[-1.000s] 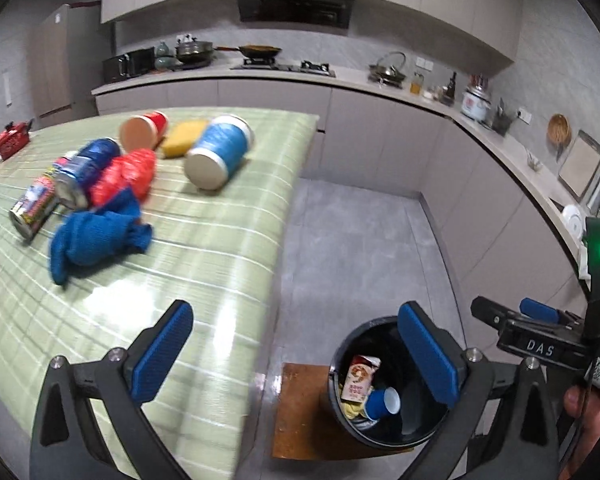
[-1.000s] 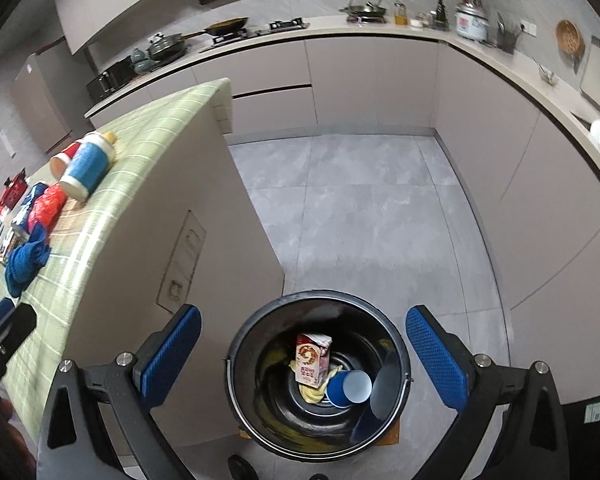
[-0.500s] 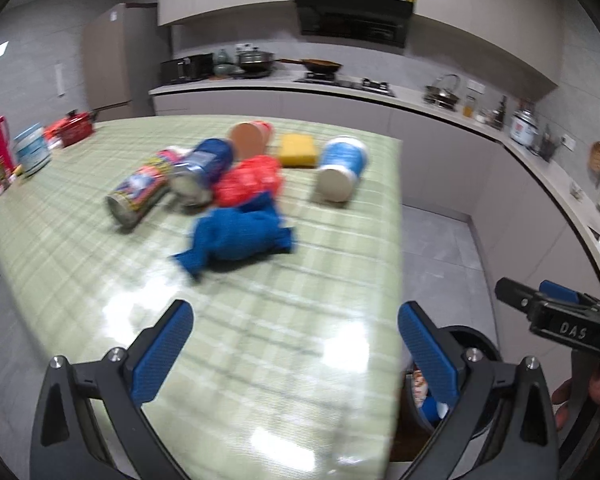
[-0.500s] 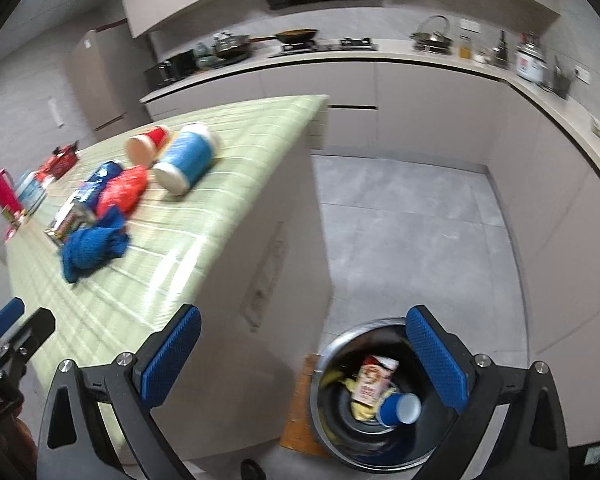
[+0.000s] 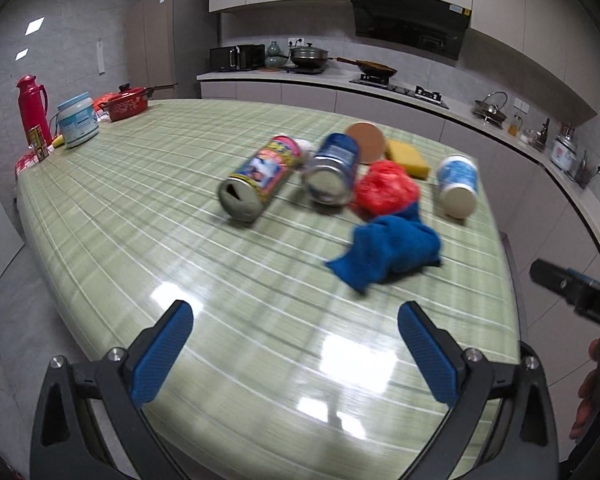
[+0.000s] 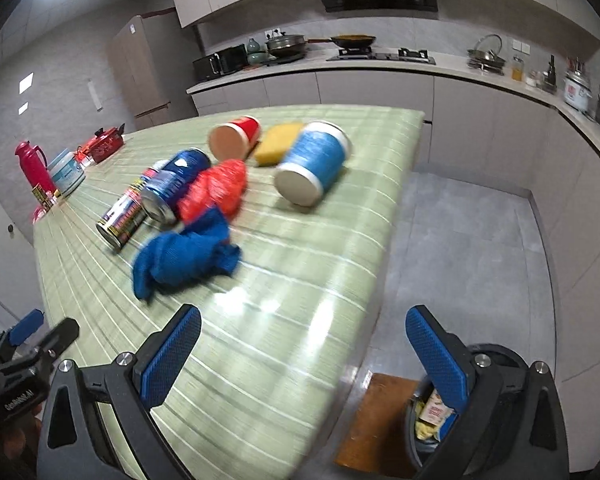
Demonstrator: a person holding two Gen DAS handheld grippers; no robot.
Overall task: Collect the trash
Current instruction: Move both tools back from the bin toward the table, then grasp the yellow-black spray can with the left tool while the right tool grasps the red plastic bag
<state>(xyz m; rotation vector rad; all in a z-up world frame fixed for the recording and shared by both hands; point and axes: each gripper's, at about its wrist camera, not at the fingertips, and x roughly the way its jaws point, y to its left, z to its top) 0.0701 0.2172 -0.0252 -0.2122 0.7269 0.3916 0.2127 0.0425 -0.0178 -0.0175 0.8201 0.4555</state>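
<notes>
Grippers swung tableward: two cans (image 5: pixel 260 180), two cups (tipped).

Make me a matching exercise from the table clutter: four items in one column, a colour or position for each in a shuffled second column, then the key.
Items
1. crumpled cloth
2. sponge
3. thermos
4. trash bin

Descriptions
A. on the floor beside the table
B. yellow, lying between two tipped cups
C. blue, nearest the open grippers
D. red, standing upright at the far end of the table

Pairs: 1-C, 2-B, 3-D, 4-A
</notes>
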